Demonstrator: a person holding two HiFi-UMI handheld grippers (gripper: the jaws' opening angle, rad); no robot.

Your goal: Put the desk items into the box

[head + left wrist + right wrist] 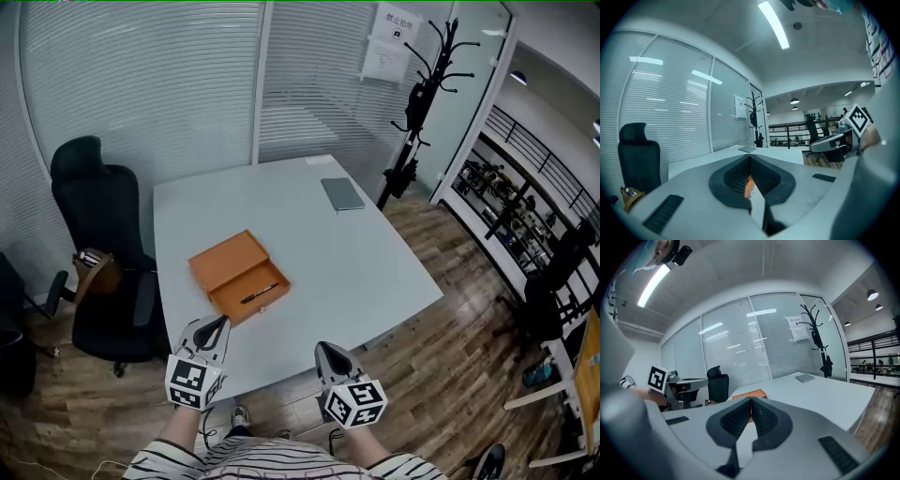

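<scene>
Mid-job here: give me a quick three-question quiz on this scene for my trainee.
1. True or false: the black pen lies inside the open orange box.
2. Which item lies on the white table outside the box? A) flat grey rectangular pad B) red mug C) scissors
3. Fill in: the jaws of the left gripper and the right gripper are both ____.

Key: 1 true; 2 A; 3 shut.
</scene>
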